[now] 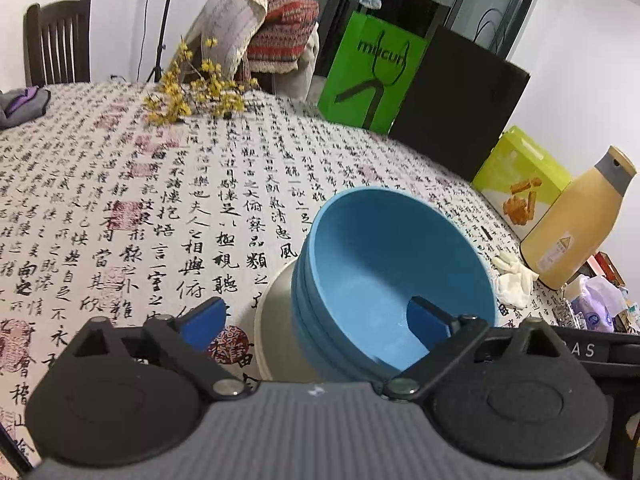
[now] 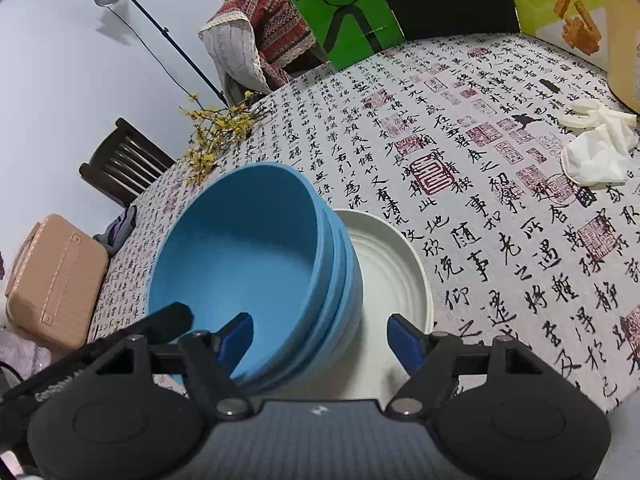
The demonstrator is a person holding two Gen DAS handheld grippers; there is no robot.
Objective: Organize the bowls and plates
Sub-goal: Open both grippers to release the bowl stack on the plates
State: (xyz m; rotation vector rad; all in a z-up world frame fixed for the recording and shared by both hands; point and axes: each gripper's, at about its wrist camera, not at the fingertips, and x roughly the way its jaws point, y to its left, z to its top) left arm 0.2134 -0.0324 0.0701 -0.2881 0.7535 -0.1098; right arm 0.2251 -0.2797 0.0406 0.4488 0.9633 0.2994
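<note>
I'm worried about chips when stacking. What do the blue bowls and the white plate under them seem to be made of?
Blue bowls: probably plastic or melamine; the colour is matte and uniform, with no sharp reflections, and the rims are thin.

White plate: looks like glazed ceramic, though melamine is possible; it has a soft sheen and concentric ridges inside a raised rim.

Neither can be settled from looks alone.

Stack of blue bowls [image 2: 248,248], approx three or four nested, sits tilted on a white plate [image 2: 394,276], mouth up and leaning. Plate is shallow w/ ringed inside, flat on the table [image 2: 500,208]. Bowls cover the plate's left part in the right view; matte, empty.
</note>
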